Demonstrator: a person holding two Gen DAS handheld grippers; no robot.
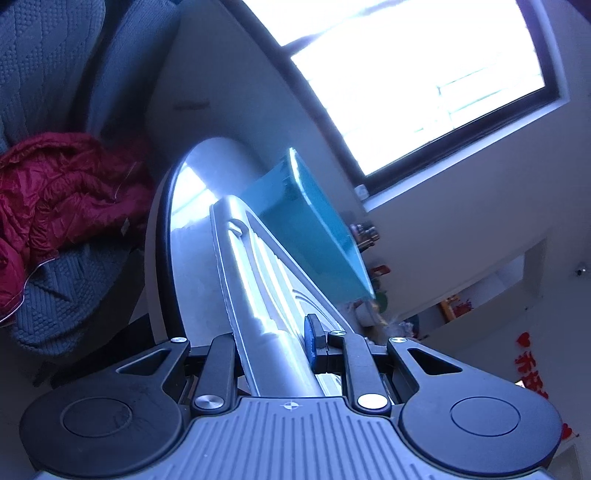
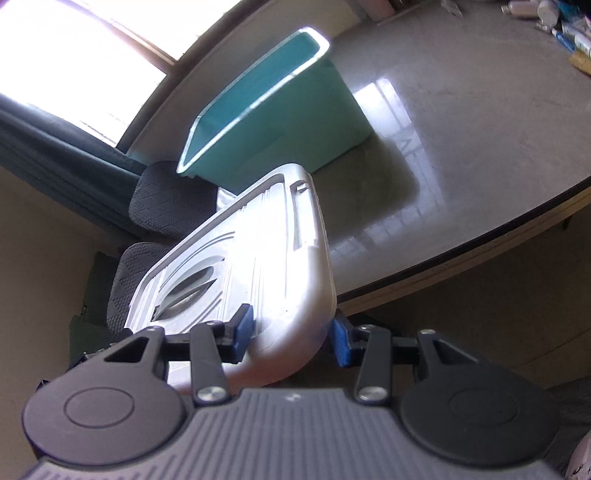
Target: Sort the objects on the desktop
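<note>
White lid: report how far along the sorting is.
Done: nothing can be confirmed; the teal bin's interior is hidden. In hand: both the left gripper and right gripper clamp the white lid, lifted near the bin. Left: placing the lid, plus clutter at the table's far edge.

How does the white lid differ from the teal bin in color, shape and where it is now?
The white lid is pale, flat and ribbed; the teal bin is a deep, open box. The lid is held in the air by both grippers, tilted; the bin stands on the table. Both look like smooth plastic.
</note>
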